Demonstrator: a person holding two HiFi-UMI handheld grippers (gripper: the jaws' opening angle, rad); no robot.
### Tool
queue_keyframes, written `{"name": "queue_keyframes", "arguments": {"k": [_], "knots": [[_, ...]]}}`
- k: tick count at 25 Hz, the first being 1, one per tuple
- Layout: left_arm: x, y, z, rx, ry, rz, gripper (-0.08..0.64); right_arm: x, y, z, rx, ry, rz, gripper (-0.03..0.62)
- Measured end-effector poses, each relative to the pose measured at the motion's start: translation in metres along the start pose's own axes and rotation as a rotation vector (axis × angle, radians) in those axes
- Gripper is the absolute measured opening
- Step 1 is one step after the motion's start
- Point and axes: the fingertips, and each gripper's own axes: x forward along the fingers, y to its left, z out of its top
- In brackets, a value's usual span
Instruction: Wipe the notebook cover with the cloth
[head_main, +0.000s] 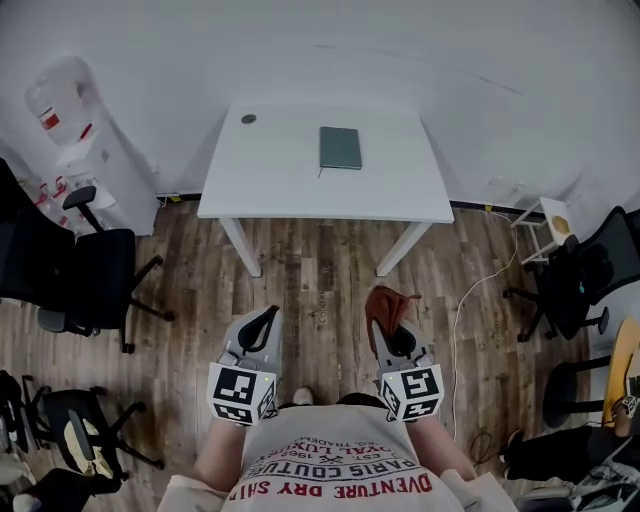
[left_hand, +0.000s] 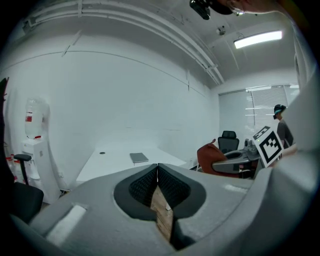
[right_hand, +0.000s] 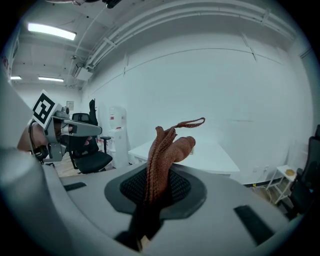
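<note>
A dark green notebook (head_main: 340, 148) lies flat on the white table (head_main: 270, 180), far ahead of both grippers; the left gripper view shows the notebook (left_hand: 139, 158) small on the tabletop. My right gripper (head_main: 387, 318) is shut on a rust-brown cloth (head_main: 388, 303), which sticks up from between the jaws; in the right gripper view the cloth (right_hand: 162, 155) fills the middle. My left gripper (head_main: 263, 322) is shut with nothing in it, its jaws meeting in the left gripper view (left_hand: 157, 172). Both grippers hang over the wooden floor, well short of the table.
A water dispenser (head_main: 75, 130) stands left of the table. Black office chairs (head_main: 85, 275) sit at the left and another chair (head_main: 580, 285) at the right. A white cable (head_main: 458, 320) trails on the floor. A small white stool (head_main: 548, 225) is at the right wall.
</note>
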Motion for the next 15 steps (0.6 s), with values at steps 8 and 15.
{"name": "queue_keyframes", "arguments": {"k": [8,15], "knots": [[0.043,0.044,-0.01,-0.039,0.042,0.055,0.011,0.065,-0.021,-0.002,-0.008,0.05,0.04,0.075],[0.127,0.064,0.009,-0.059,0.028,0.144,0.011,0.137,-0.101,0.02,-0.035,0.021,0.089,0.075]]}}
